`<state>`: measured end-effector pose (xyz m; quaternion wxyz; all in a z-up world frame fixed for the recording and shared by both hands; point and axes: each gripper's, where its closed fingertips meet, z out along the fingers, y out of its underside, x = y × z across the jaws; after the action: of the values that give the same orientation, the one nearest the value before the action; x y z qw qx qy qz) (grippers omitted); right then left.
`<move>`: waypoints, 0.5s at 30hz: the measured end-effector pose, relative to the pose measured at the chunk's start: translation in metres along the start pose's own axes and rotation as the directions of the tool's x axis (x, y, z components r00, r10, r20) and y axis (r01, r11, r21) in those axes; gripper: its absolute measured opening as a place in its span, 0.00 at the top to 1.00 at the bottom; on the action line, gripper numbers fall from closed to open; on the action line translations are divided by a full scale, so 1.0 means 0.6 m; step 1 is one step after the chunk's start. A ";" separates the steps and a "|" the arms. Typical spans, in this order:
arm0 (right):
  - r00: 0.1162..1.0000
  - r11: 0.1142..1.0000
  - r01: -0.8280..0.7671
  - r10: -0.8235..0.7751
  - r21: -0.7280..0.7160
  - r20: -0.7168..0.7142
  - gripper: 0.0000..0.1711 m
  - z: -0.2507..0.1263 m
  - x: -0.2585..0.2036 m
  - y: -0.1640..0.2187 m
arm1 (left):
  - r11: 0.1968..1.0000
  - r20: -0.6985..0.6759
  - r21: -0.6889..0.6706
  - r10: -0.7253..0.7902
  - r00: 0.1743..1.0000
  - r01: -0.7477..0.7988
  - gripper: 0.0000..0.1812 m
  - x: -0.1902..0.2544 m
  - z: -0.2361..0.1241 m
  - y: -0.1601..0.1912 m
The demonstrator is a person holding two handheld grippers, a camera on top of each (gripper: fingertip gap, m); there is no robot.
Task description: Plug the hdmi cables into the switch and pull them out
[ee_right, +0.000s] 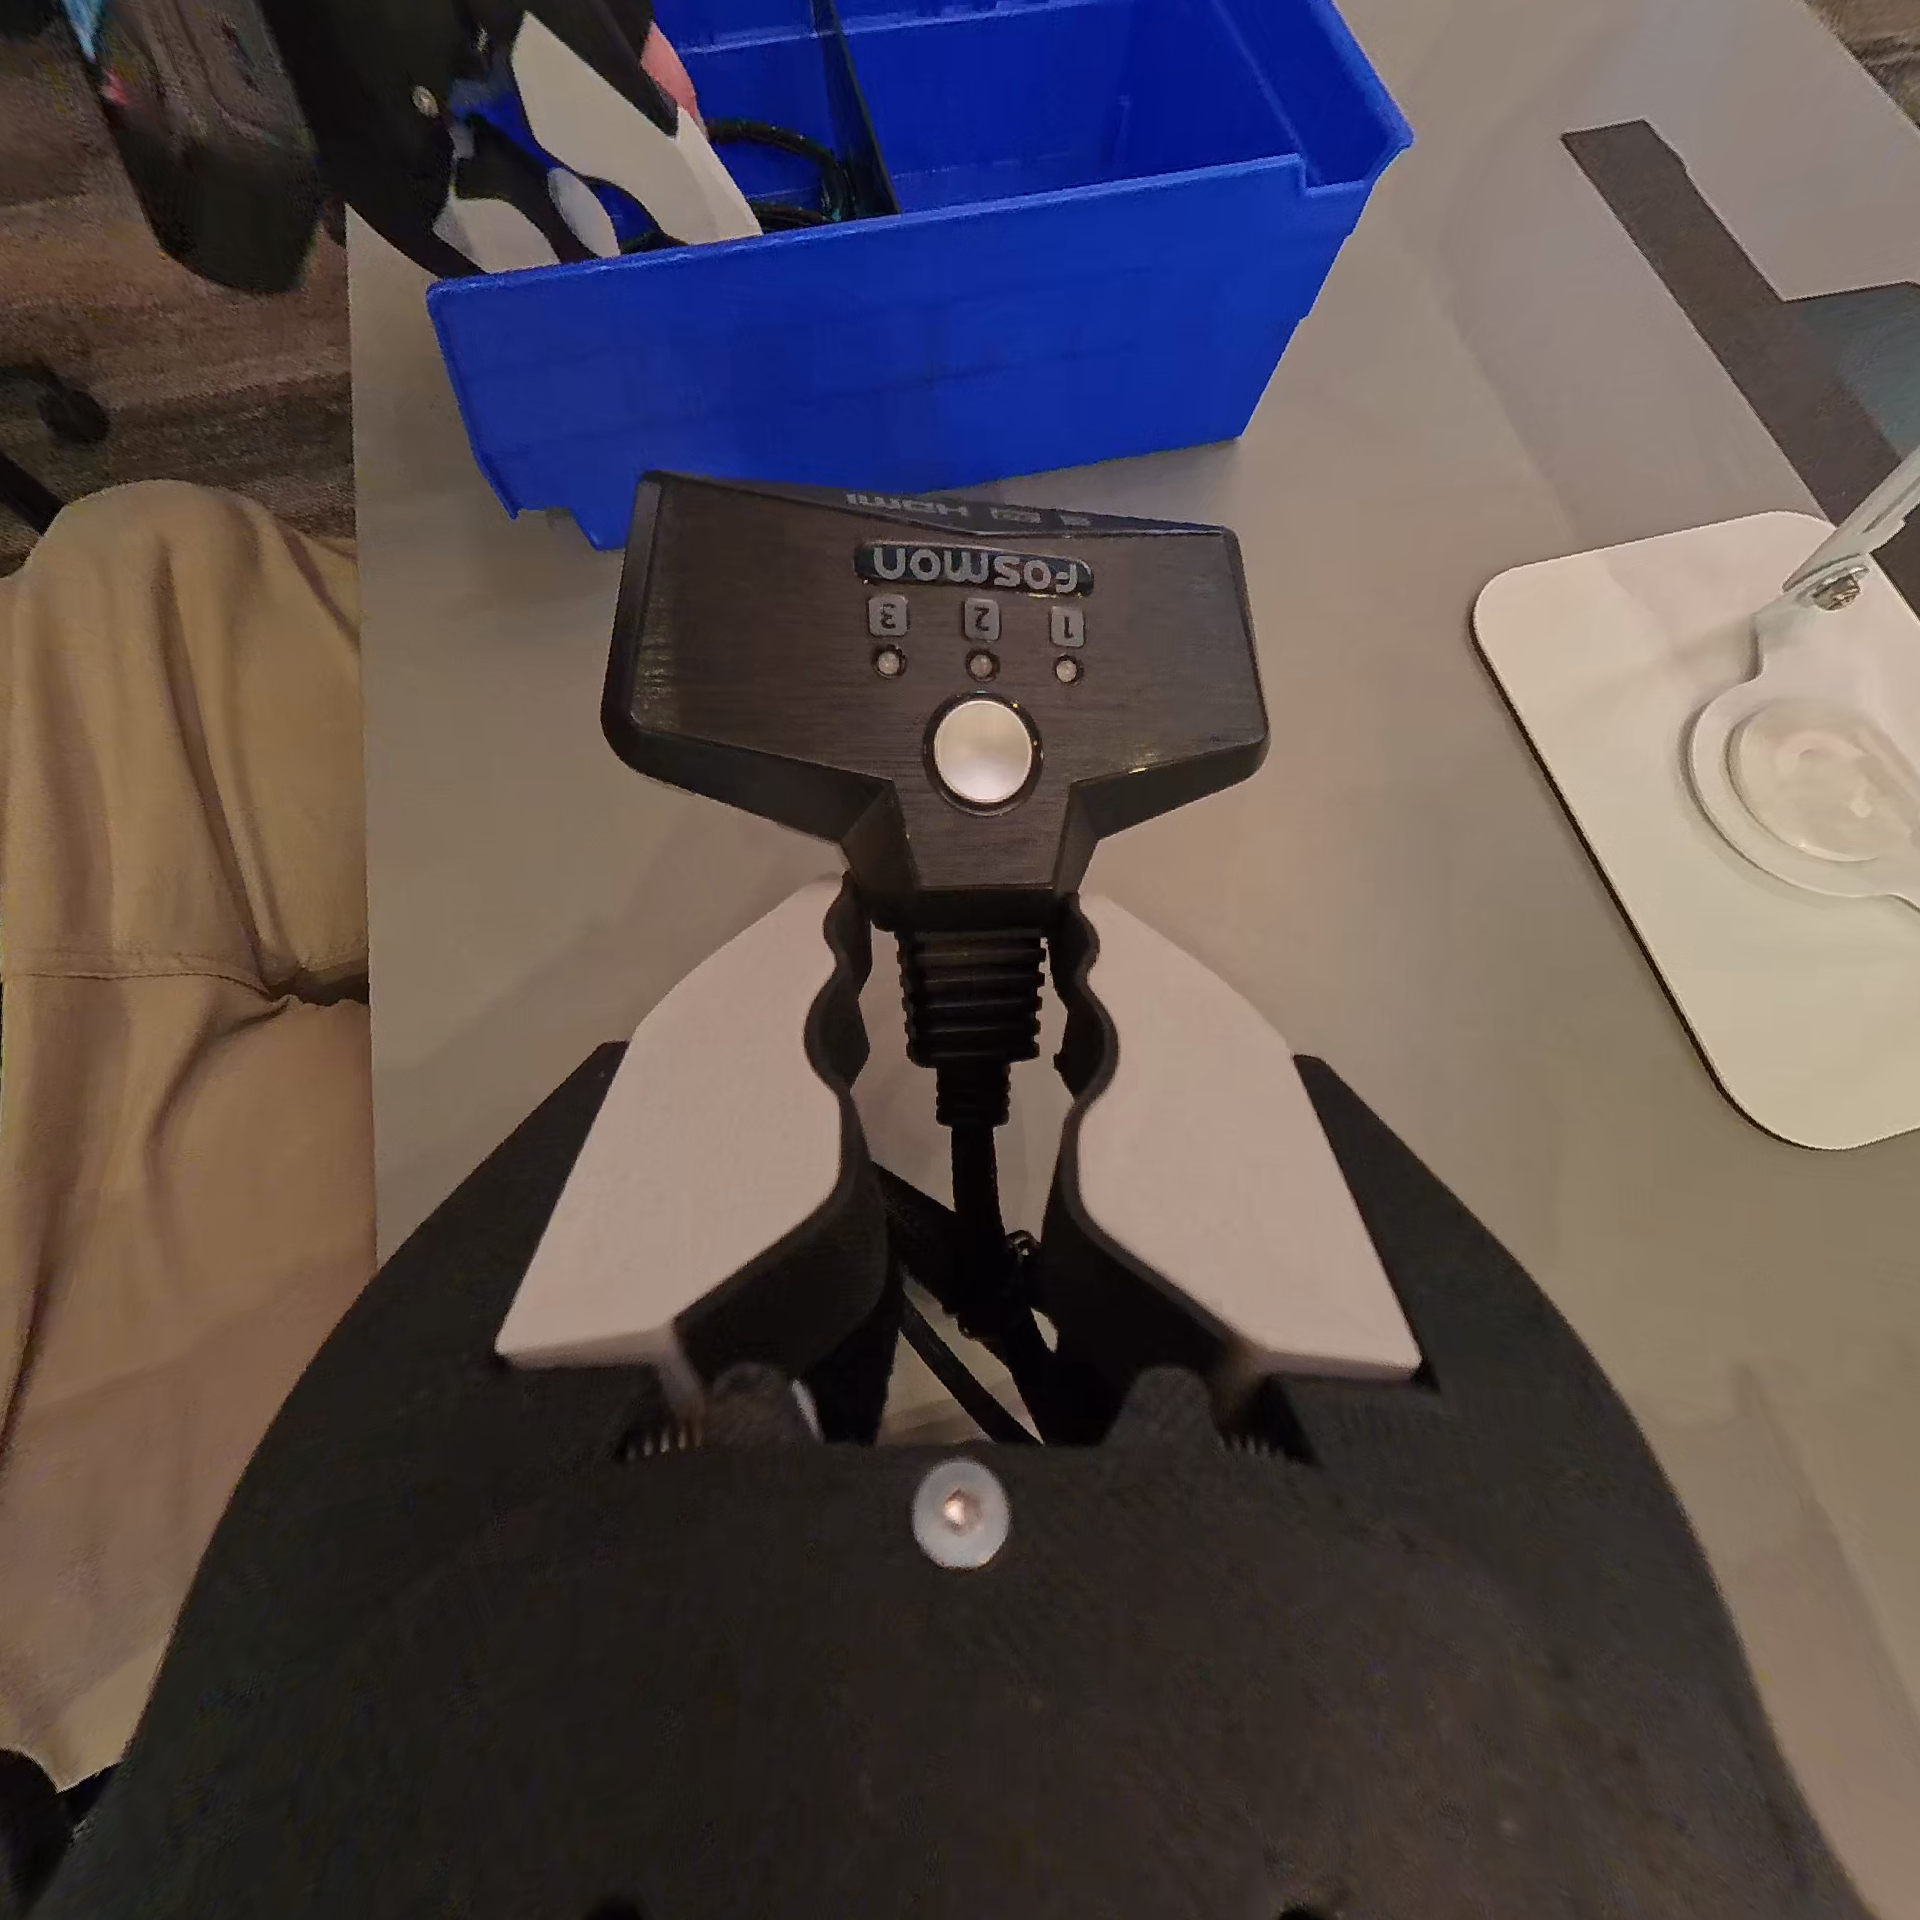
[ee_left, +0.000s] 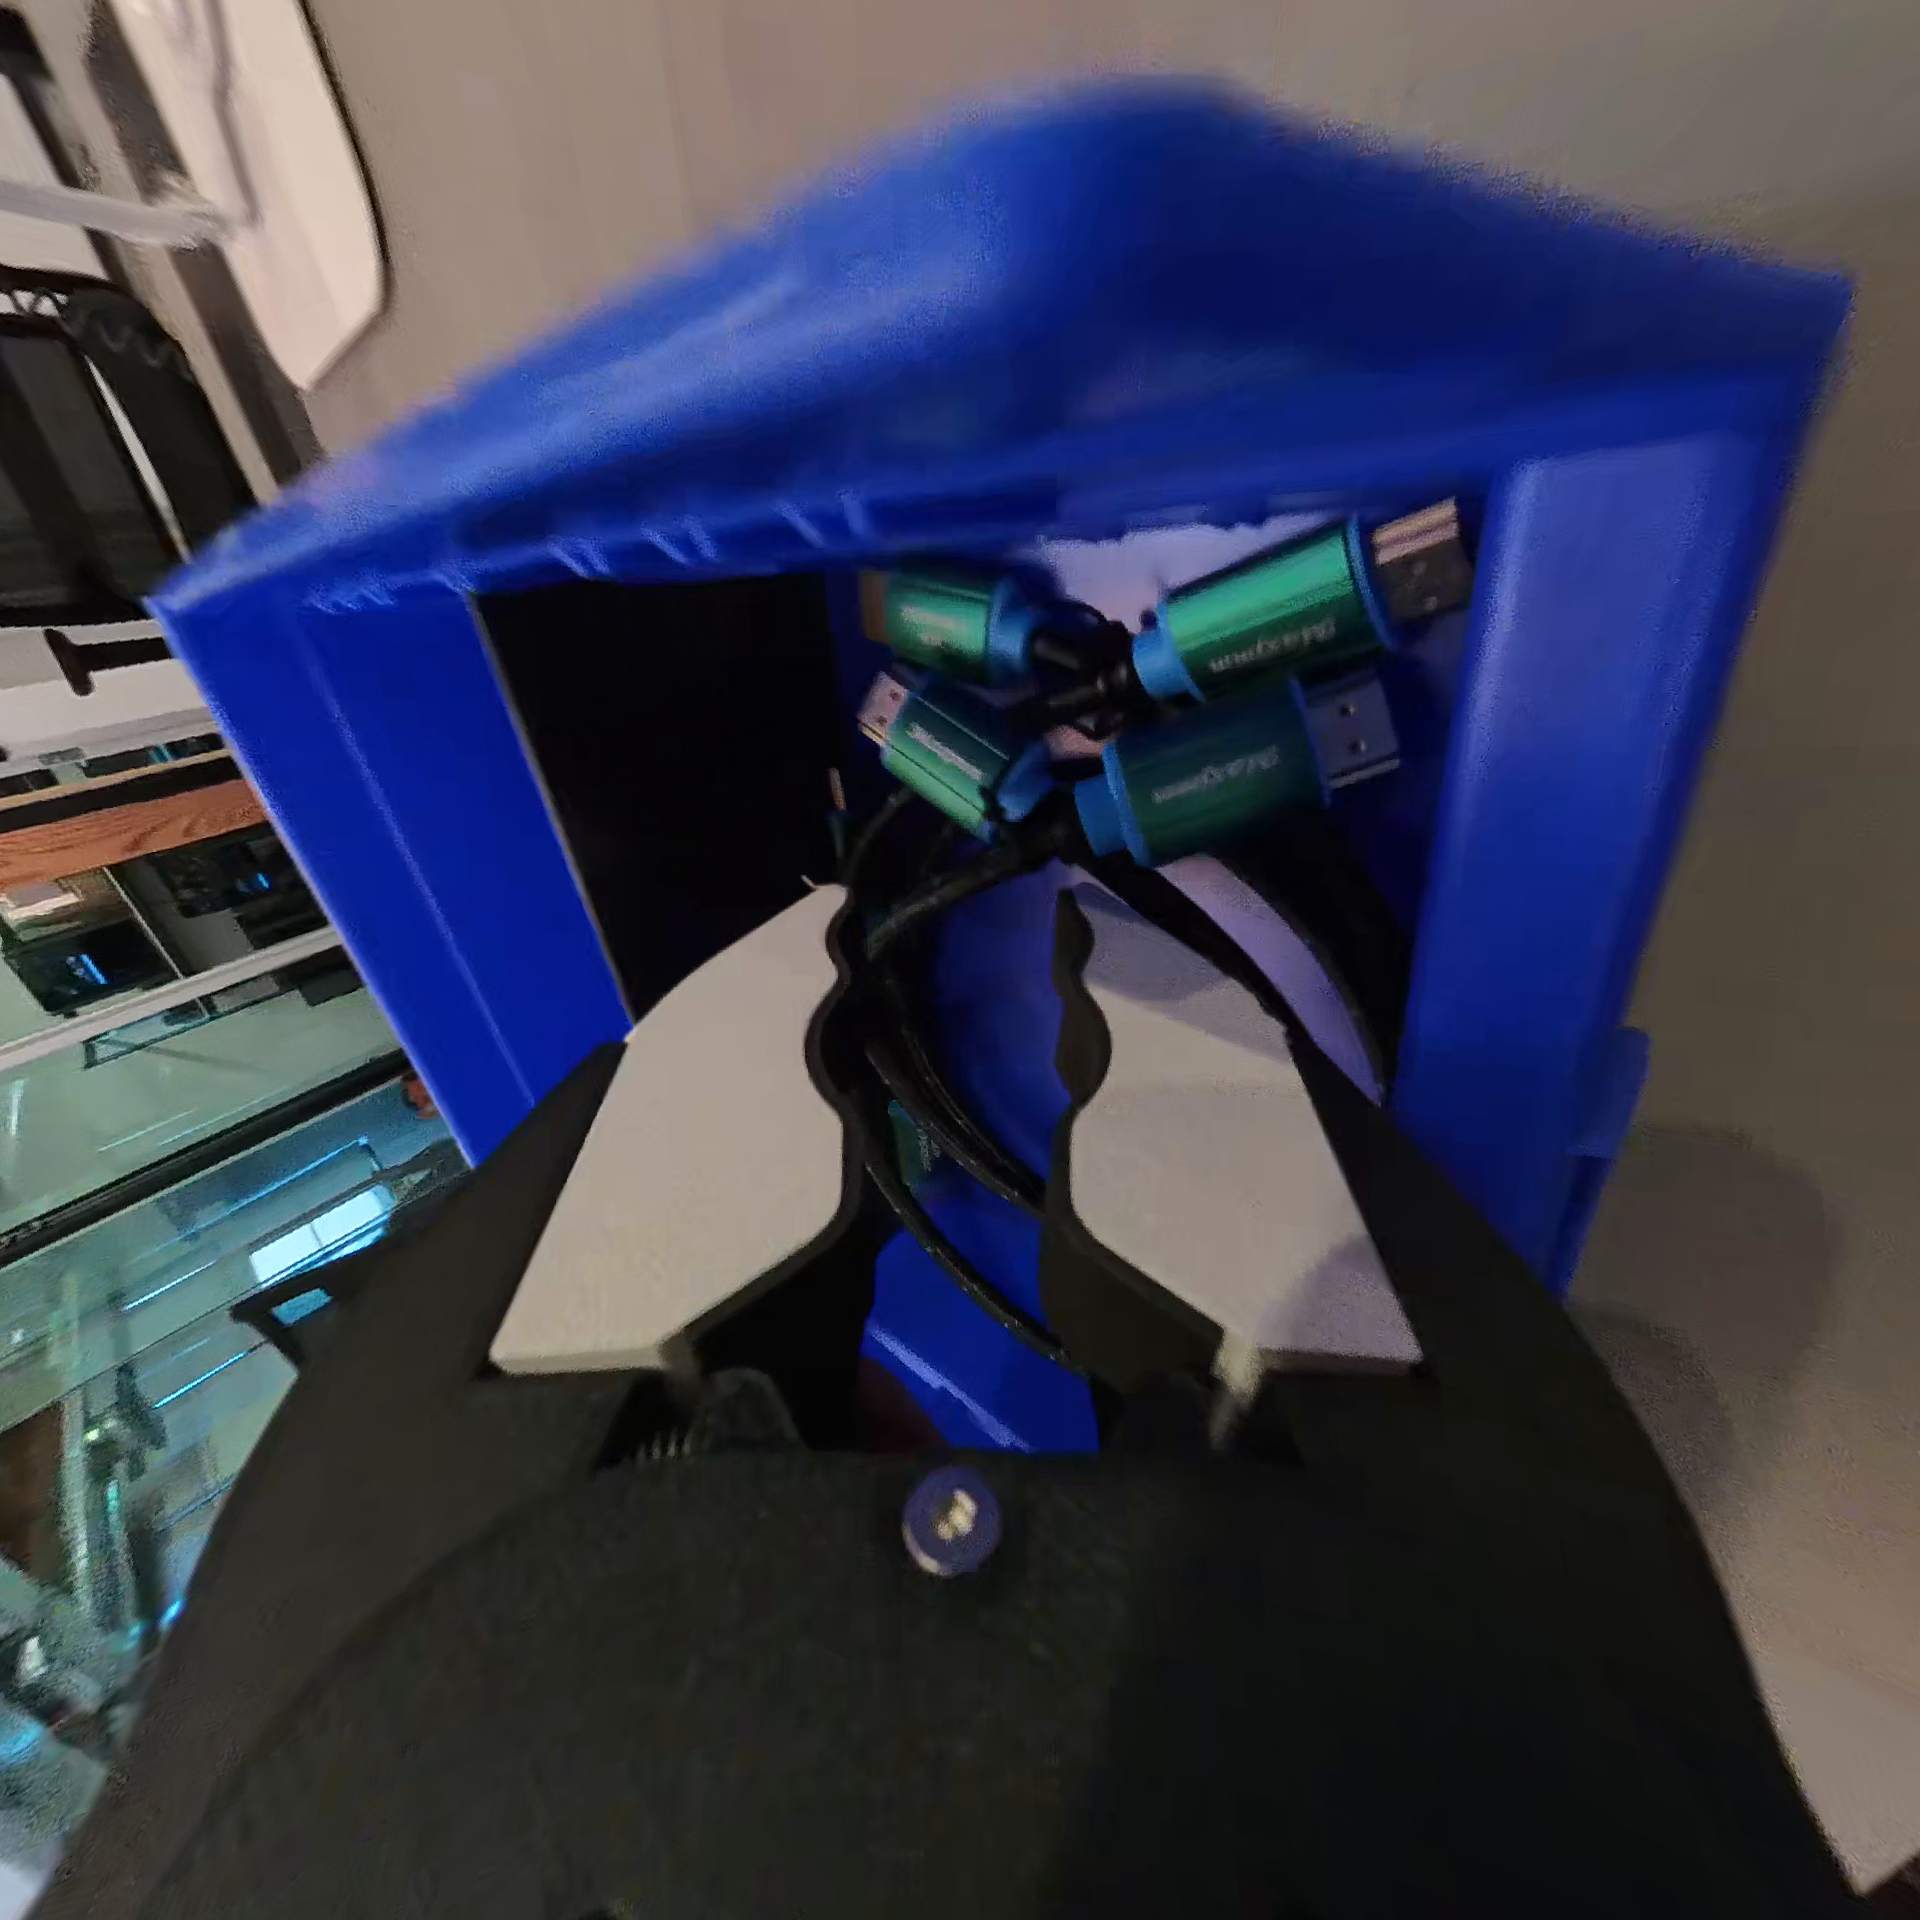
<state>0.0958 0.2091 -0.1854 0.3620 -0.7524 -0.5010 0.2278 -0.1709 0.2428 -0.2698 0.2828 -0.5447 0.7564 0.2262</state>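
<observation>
- Now my blue bin (ee_right: pixel 914 343) sits toward the bench's (ee_right: pixel 1351 831) far edge, corralling the hdmi cables (ee_left: pixel 1205 769), their plugs splayed both ways.
- My right gripper (ee_right: pixel 961 935) clamps the switch's (ee_right: pixel 935 665) strain relief, steadying it; ports face the bin.
- My left gripper (ee_left: pixel 951 935) hangs part-open around cables; grip unclear.

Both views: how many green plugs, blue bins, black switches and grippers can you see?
Green plugs: 4 clear, maybe a fifth hidden behind a finger
Blue bin: 1
Black switch: 1
Grippers: 2, the left gripper and the right gripper
Total: 8
</observation>
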 end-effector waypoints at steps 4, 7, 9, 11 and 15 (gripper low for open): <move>1.000 1.000 0.002 -0.002 0.002 0.004 0.80 0.002 0.001 0.001 | 1.000 0.038 0.006 0.004 0.999 -0.004 0.84 -0.003 0.011 0.003; 1.000 1.000 0.003 -0.003 0.004 0.006 0.80 0.004 0.001 0.002 | 1.000 0.079 0.025 0.017 0.997 -0.019 0.89 -0.010 0.017 -0.003; 1.000 1.000 0.004 -0.004 0.002 0.007 0.80 0.005 0.000 0.002 | 0.999 0.122 0.012 0.044 0.992 -0.046 0.92 -0.018 0.018 0.000; 1.000 1.000 0.006 -0.006 0.001 0.003 0.80 0.005 0.001 0.002 | 0.999 0.137 -0.023 0.045 0.990 -0.042 0.94 -0.024 0.017 0.007; 1.000 1.000 0.003 -0.003 0.009 0.002 0.80 0.003 0.002 0.000 | 0.999 0.179 -0.031 -0.018 0.984 0.024 0.96 -0.057 -0.007 0.013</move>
<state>0.0949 0.2106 -0.1862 0.3650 -0.7499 -0.5014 0.2302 -0.1707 0.2660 -0.2435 0.3428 -0.5347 0.7184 0.2837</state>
